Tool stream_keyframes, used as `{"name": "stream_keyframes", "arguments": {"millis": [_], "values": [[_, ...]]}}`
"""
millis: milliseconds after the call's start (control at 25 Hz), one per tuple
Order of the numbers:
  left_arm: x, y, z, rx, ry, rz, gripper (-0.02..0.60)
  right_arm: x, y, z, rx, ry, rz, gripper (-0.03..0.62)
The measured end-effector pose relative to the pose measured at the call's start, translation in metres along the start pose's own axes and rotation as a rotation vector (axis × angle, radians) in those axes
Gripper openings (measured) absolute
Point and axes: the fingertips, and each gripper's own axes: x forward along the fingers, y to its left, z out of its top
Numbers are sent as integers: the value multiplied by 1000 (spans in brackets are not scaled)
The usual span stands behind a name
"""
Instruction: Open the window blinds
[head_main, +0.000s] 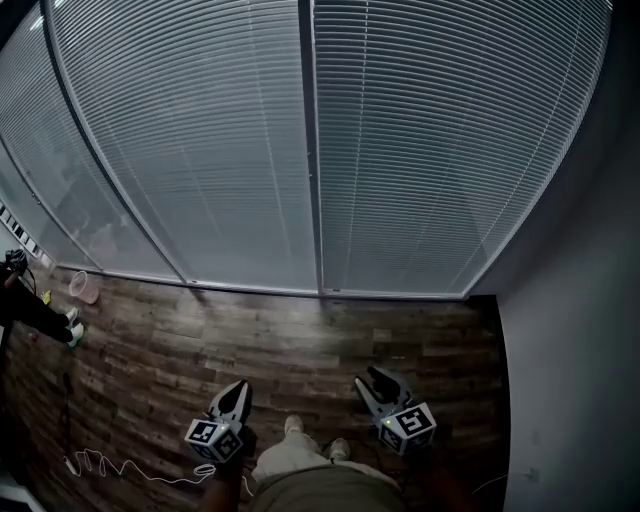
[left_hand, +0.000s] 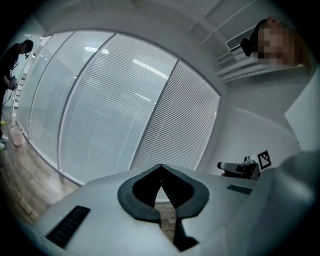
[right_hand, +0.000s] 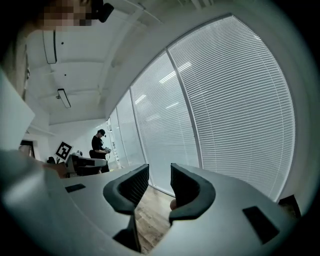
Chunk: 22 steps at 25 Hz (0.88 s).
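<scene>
Squarely ahead: window blinds (head_main: 200, 140), let down to the floor line and filling the upper two thirds of the head view, in two wide panels either side of a dark mullion (head_main: 309, 150). Seen again as window blinds (left_hand: 115, 110) across the left and centre of the left gripper view, and as window blinds (right_hand: 235, 100) over the right half of the right gripper view.

Below them, wood floor (head_main: 250, 335) across the lower third of the head view.

At lower centre-left there, left gripper (head_main: 238, 388), pointed up-frame toward the blinds and well apart from them. In its own view, left gripper (left_hand: 160, 169) with jaws closed tip to tip, holding nothing.

At lower centre-right, right gripper (head_main: 372, 378), likewise aimed at the blinds and well apart from them. In its own view, right gripper (right_hand: 160, 172) with jaws a narrow gap apart, only floor showing between them.

Between the two grippers at the bottom edge, the person's shoes (head_main: 312, 432).

Further out: pink cup (head_main: 85, 287) on the floor at far left beside the blinds, white cable (head_main: 120, 465) looped at lower left, grey wall (head_main: 575, 350) down the right side, and a second person (right_hand: 100, 149) small at left of centre in the right gripper view.
</scene>
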Motion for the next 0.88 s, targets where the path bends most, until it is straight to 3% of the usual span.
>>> {"name": "stream_keyframes", "arguments": {"millis": [440, 880], "values": [[20, 69, 48, 10, 8, -22, 17, 72, 25, 26, -2, 4, -30, 124], [40, 144, 63, -3, 2, -74, 17, 141, 36, 20, -18, -16, -23, 126]]}}
